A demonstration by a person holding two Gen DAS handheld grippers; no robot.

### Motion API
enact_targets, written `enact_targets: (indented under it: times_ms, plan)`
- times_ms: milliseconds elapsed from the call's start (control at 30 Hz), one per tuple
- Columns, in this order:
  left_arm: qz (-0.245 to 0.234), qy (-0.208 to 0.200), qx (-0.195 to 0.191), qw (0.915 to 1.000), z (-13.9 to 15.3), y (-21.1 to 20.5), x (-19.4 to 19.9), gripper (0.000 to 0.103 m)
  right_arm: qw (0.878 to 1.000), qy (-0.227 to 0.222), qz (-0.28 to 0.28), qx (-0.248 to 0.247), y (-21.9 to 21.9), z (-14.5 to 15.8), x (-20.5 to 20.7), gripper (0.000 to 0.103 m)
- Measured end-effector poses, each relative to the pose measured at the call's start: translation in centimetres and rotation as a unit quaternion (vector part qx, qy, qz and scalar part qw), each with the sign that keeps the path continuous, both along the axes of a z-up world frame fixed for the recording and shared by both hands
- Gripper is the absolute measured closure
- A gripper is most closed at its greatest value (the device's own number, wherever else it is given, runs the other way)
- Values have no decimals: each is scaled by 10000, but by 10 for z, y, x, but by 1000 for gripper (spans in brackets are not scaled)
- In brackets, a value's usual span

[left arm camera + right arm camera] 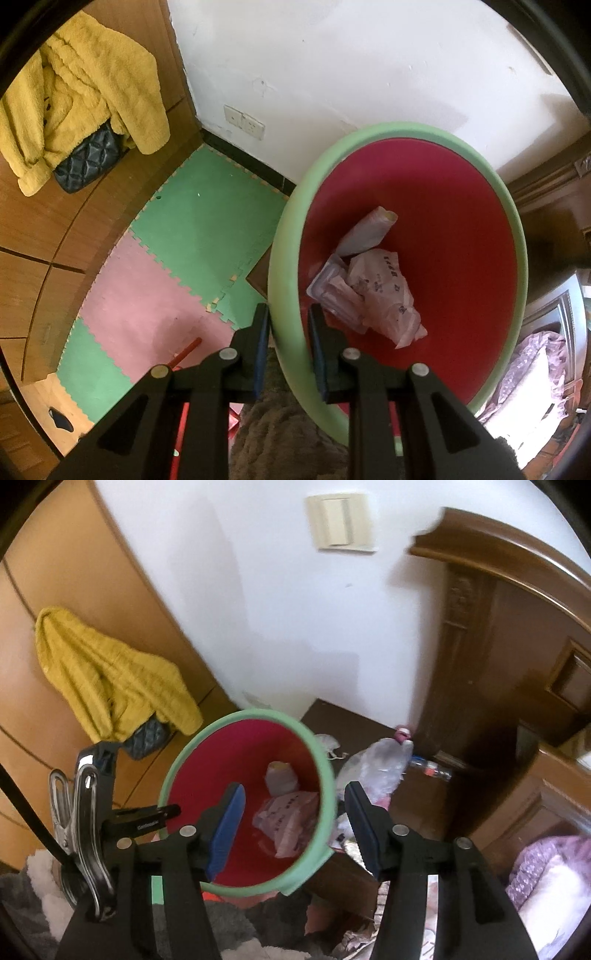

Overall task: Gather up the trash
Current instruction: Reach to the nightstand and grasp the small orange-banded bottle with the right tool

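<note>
A red bin with a pale green rim hangs tilted, and my left gripper is shut on the near part of that rim. Inside lie crumpled paper and plastic wrappers. In the right wrist view my right gripper stands open above the bin's rim, with nothing between its pads; the wrappers show through the gap. My left gripper clamps the rim from the left. A crushed clear plastic bottle lies on a dark wooden stand just right of the bin.
A small bottle and a white crumpled scrap also lie on the stand. A yellow fleece garment and a black quilted bag hang on the wooden wardrobe. Green and pink foam mats cover the floor. A wooden headboard stands right.
</note>
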State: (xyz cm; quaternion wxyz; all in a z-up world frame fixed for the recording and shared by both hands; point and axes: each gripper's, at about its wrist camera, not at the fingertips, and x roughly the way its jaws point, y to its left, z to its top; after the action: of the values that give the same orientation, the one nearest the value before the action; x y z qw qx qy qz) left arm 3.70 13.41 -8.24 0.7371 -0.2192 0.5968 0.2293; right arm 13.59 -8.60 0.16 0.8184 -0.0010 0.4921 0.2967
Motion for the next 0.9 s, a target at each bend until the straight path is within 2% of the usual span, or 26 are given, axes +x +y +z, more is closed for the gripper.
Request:
enact_targets:
  times_ms: [200, 367, 633, 767, 833, 900]
  plan:
    - [22, -4, 13, 10000, 1, 0, -1, 81, 9994, -50, -328, -14, -26, 4, 0, 45]
    - [88, -14, 22, 10000, 2, -2, -3, 81, 9971, -296, -703, -81, -55, 12, -4, 45]
    - [109, 25, 66, 9999, 2, -3, -2, 81, 9929, -337, -1133, -102, -104, 14, -10, 45]
    - [114, 64, 99, 9999, 1, -6, -2, 82, 9948, -61, -1000, -156, -108, -5, -9, 45]
    - [146, 72, 92, 9998, 1, -5, -3, 82, 9964, 107, -787, -297, -104, -26, -8, 45]
    - [173, 65, 96, 9998, 1, -5, -3, 82, 9964, 457, -494, -509, -97, -60, -6, 44]
